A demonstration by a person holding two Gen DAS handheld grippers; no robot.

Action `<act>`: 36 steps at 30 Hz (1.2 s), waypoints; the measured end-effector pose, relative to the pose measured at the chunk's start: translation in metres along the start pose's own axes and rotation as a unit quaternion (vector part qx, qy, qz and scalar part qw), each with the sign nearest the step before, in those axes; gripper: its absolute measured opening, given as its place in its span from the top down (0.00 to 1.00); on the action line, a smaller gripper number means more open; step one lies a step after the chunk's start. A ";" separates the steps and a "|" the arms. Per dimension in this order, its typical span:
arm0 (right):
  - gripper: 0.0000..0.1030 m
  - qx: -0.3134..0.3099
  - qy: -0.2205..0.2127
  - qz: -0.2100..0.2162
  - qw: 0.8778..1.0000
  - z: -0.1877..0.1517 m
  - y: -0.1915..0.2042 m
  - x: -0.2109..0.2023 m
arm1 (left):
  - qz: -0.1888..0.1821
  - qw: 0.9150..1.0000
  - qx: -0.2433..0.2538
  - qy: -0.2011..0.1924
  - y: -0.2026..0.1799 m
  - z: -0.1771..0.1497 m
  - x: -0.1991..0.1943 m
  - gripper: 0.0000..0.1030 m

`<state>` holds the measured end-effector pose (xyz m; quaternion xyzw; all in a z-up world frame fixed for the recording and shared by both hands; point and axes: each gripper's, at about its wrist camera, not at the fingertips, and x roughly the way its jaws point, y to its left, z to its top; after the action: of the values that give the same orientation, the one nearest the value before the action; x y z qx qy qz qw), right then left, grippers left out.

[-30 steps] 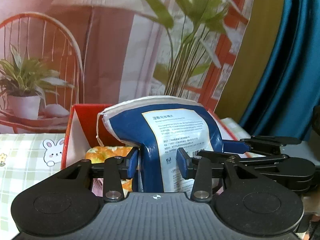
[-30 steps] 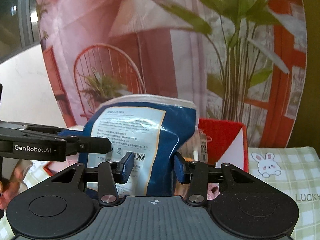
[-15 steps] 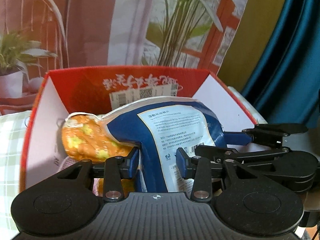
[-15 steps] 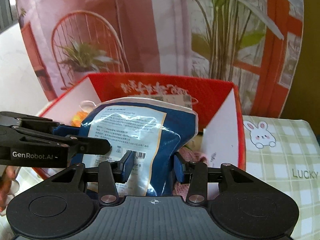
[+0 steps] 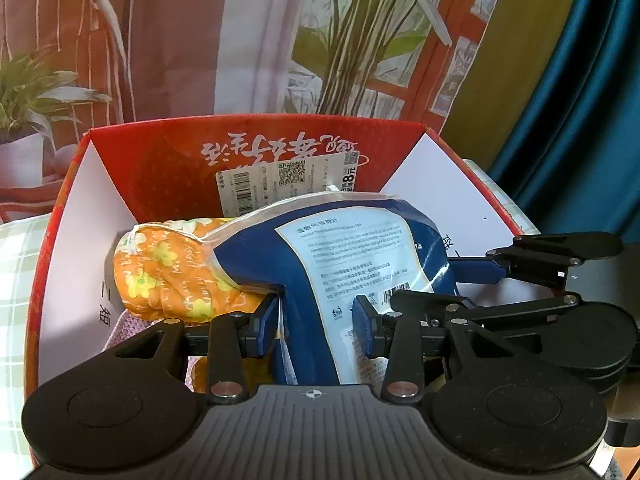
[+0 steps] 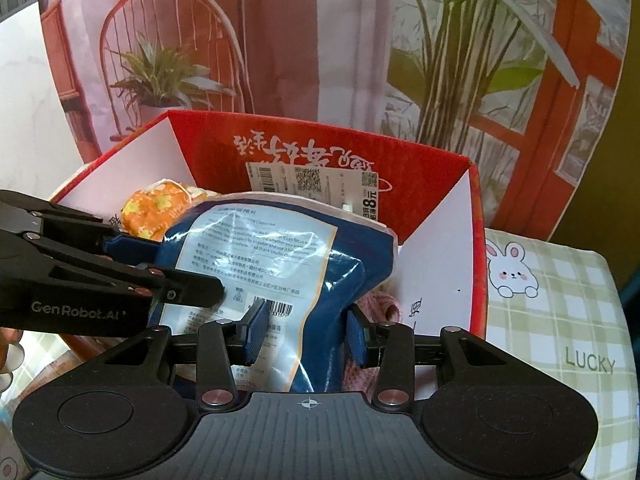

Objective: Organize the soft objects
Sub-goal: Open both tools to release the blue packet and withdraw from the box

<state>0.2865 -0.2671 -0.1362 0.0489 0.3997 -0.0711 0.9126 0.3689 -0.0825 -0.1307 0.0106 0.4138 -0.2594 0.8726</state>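
A soft blue bag [image 5: 360,264] with a white printed label lies tilted inside the open red box [image 5: 168,168]. My left gripper [image 5: 316,316] is shut on its near left edge, the blue pads pinching the bag. My right gripper [image 6: 306,328] is shut on the same blue bag [image 6: 260,260] at its near right corner. Each gripper shows in the other's view, beside the bag. An orange flowered pouch [image 5: 168,276] rests in the box under the bag's left side. A pink knitted piece [image 6: 380,304] lies at the bottom of the red box [image 6: 208,148].
The box has white inner side walls and a barcode sticker [image 5: 288,180] on its red back wall. It stands on a green checked cloth [image 6: 552,300] with a bunny print. A backdrop printed with plants hangs behind, and a blue curtain [image 5: 580,120] is on the right.
Both grippers have sunk and tipped downward with the blue bag, bringing it from above the box rim down into the box. The box's inside has come into view.
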 end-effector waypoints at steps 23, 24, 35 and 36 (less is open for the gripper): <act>0.17 0.009 -0.089 -0.006 0.996 -0.010 0.008 -0.064 | 0.064 0.991 0.024 -0.116 -0.013 -0.017 -0.097 0.04; 0.11 0.011 -0.094 -0.005 0.996 -0.012 0.009 -0.068 | 0.067 0.990 0.024 -0.119 -0.014 -0.019 -0.102 0.04; 0.00 0.021 -0.142 -0.004 0.990 -0.032 0.019 -0.103 | 0.107 0.982 0.012 -0.153 -0.014 -0.050 -0.142 0.00; 0.00 0.023 -0.145 -0.004 0.989 -0.034 0.020 -0.105 | 0.108 0.982 0.008 -0.155 -0.014 -0.053 -0.145 0.00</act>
<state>0.1951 -0.2330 -0.0810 0.0576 0.2614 -0.0899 0.9593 0.2488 -0.0176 -0.0576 0.0220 0.2682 -0.1656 0.9488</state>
